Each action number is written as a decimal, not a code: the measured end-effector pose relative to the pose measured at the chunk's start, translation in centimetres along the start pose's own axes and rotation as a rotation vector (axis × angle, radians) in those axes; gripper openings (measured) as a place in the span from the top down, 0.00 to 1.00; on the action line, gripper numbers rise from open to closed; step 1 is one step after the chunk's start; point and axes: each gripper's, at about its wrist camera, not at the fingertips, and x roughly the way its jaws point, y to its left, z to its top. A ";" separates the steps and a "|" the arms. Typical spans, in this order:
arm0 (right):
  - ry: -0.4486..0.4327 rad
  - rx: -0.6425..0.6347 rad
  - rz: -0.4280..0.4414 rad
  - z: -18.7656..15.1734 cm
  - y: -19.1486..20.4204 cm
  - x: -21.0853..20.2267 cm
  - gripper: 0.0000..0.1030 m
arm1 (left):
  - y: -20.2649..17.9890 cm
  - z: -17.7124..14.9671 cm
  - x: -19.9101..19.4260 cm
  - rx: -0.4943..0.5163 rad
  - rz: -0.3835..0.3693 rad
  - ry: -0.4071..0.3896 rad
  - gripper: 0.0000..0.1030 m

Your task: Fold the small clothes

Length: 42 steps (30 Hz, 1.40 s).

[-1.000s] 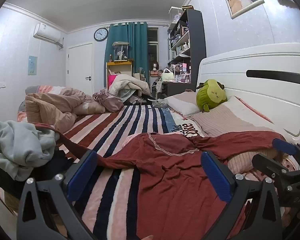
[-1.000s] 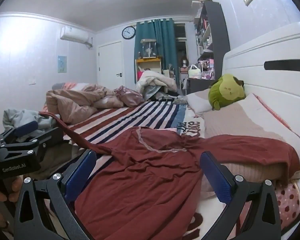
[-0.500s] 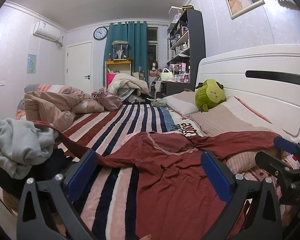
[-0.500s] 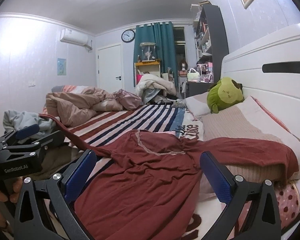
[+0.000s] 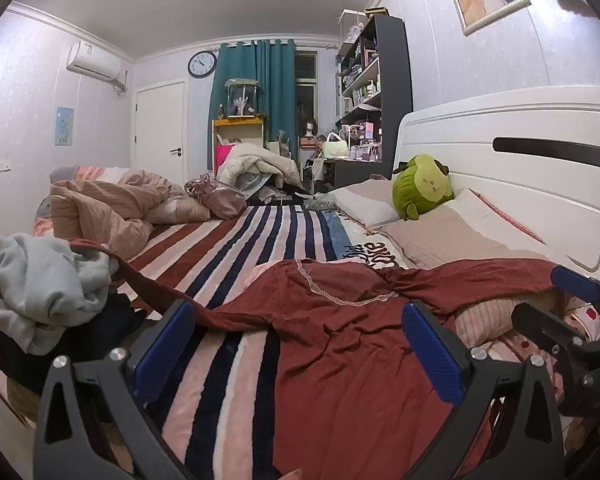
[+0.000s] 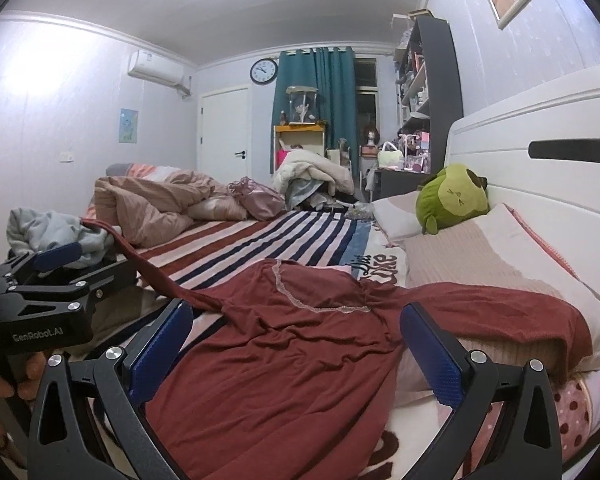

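Observation:
A dark red long-sleeved top (image 5: 340,344) (image 6: 284,352) lies spread on the striped bed, neckline away from me. One sleeve runs left onto a pile of clothes, the other lies over a pillow at the right. My left gripper (image 5: 300,344) is open and empty above the top's left part. My right gripper (image 6: 296,352) is open and empty above the top's body. The left gripper also shows at the left edge of the right wrist view (image 6: 48,280), and the right gripper at the right edge of the left wrist view (image 5: 560,312).
A pile of grey clothes (image 5: 32,284) sits at the left. Pillows (image 6: 480,256) and a green plush toy (image 5: 422,186) lie against the white headboard (image 5: 520,176). A crumpled pink duvet (image 5: 108,208) lies at the far left of the striped blanket (image 5: 260,240).
Both grippers have shifted slightly, raising the view a little. The top has not moved and both grippers stay open.

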 end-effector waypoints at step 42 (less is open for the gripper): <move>0.046 0.035 0.033 -0.4 -0.7 1.0 0.00 | 0.4 -1.1 0.6 0.000 0.004 0.034 0.01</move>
